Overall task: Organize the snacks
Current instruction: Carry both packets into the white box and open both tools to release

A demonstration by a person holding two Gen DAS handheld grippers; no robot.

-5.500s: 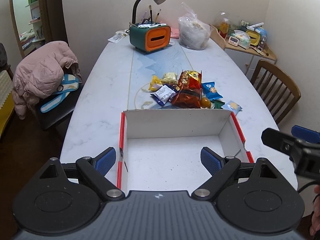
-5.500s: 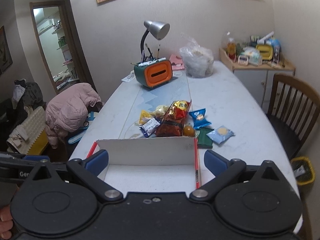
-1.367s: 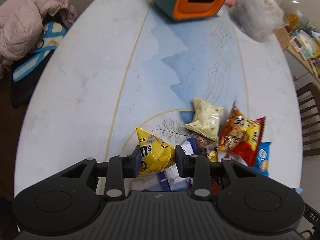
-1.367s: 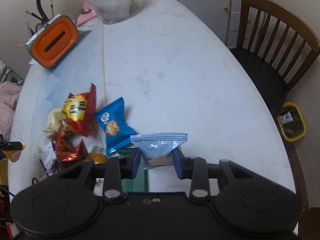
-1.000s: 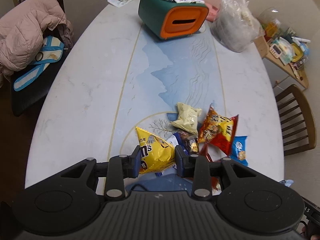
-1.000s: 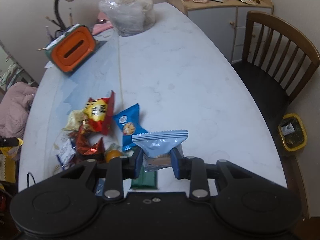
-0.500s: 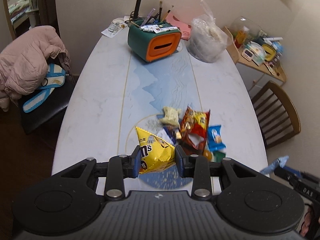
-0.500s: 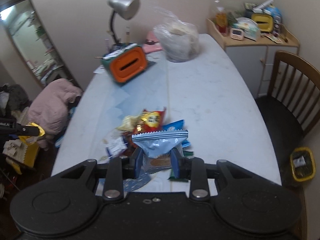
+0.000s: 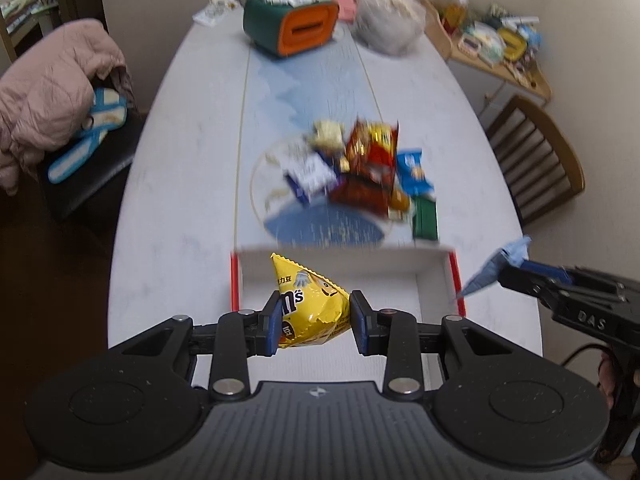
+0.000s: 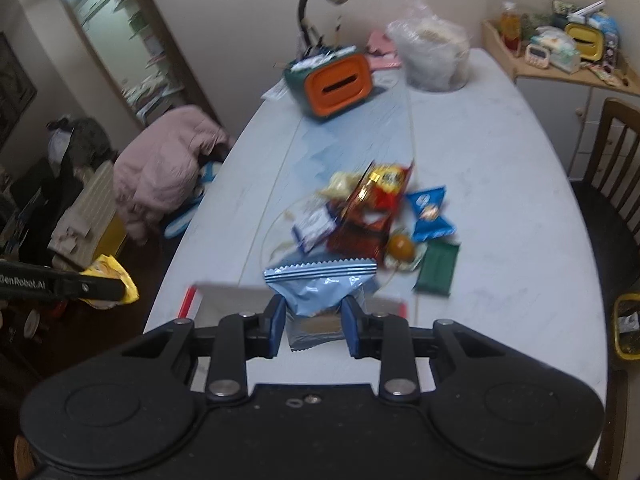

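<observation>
Left wrist view: left gripper (image 9: 314, 318) squeezed shut on a yellow candy bag (image 9: 308, 304), hanging right over the open white box (image 9: 434, 280) with red edges. Box below and ahead of the fingers, toward 12 o'clock, long side running from 9 to 3. Bag's point sticking up toward 12. Over at 3 o'clock, right gripper (image 9: 520, 270) holding a pale blue packet (image 9: 498, 268) just past the box's right wall, not yet over the inside. So left hand nearer to the drop spot, by the look of it; a small move down and an opening of the fingers likely enough. Right wrist view: right gripper (image 10: 313, 322) pinched tight on the pale blue packet (image 10: 320, 288), with only a bit of the box's far rim (image 10: 224, 290) peeking out behind it. Same view shows the snack pile (image 10: 372, 212) at 12 o'clock more clearly, plus a brown round thing (image 10: 401, 246), blurry in the other. Left gripper (image 10: 100, 286) seen at 9 o'clock with the yellow bag (image 10: 114, 276). Only the left view shows the box floor, bare so far.
</observation>
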